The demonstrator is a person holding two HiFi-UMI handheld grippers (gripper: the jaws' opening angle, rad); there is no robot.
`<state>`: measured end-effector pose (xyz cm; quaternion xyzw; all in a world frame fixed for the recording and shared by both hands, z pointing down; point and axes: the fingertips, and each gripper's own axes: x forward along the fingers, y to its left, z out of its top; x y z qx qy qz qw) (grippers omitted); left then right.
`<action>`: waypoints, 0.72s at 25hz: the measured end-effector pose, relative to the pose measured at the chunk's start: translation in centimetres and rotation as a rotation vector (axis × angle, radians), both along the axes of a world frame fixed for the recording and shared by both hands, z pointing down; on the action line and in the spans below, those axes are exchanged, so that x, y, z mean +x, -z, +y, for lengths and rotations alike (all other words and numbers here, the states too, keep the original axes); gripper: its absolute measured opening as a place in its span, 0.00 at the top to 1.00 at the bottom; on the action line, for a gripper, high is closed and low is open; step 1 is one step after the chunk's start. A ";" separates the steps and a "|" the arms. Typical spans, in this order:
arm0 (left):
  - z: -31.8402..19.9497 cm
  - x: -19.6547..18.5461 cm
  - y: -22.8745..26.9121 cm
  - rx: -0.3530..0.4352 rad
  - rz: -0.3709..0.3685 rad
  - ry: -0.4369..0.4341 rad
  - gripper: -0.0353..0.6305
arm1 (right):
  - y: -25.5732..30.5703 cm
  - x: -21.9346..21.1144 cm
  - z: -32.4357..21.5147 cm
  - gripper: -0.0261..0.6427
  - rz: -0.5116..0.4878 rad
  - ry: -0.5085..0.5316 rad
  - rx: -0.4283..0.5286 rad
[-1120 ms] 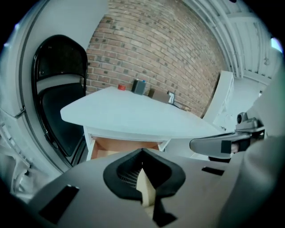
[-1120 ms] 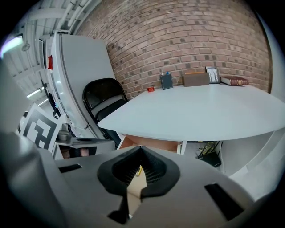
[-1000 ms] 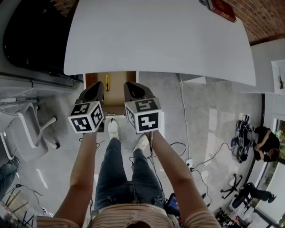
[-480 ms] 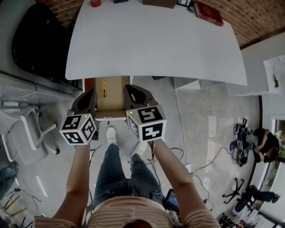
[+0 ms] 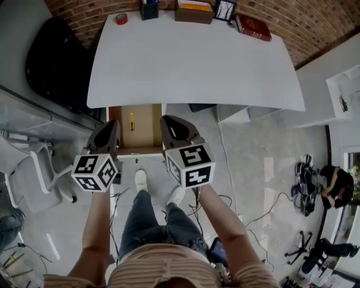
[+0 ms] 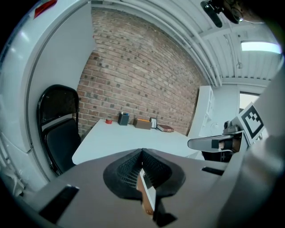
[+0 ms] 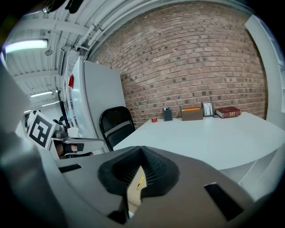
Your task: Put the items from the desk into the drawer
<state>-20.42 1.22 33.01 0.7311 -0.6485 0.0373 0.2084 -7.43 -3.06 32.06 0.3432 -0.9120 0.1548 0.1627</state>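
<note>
Both tools are clenched on nothing: in each gripper view the two jaws meet at a point with no gap and no item between them. In the head view the left tool (image 5: 113,126) and the right tool (image 5: 169,121) hang side by side just off the near edge of the white table (image 5: 191,67). They are above the front of the open drawer (image 5: 147,128), the left one at its left front corner and the right one at its right side.

A slim yellow stick (image 5: 132,121) lies inside the drawer near its left wall, between the two tools.

The other items stand in a row along the table's far edge, well apart from both tools. From the far left corner rightward they are a red tape roll (image 5: 121,18), a dark pen holder (image 5: 149,10), a brown box (image 5: 194,11), a small frame (image 5: 225,9) and a red book (image 5: 253,27). The rest of the tabletop is bare.

A black chair (image 5: 56,62) stands beside the table's left edge.
</note>
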 end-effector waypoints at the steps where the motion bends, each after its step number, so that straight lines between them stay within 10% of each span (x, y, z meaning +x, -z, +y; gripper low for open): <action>1: 0.3 0.2 0.5 0.012 -0.005 -0.008 0.93 | 0.4 0.1 0.3 0.94 -0.006 0.001 0.006; 18: 5.3 3.7 7.1 0.134 -0.037 -0.033 0.93 | 7.9 3.7 4.0 0.94 -0.064 0.006 0.201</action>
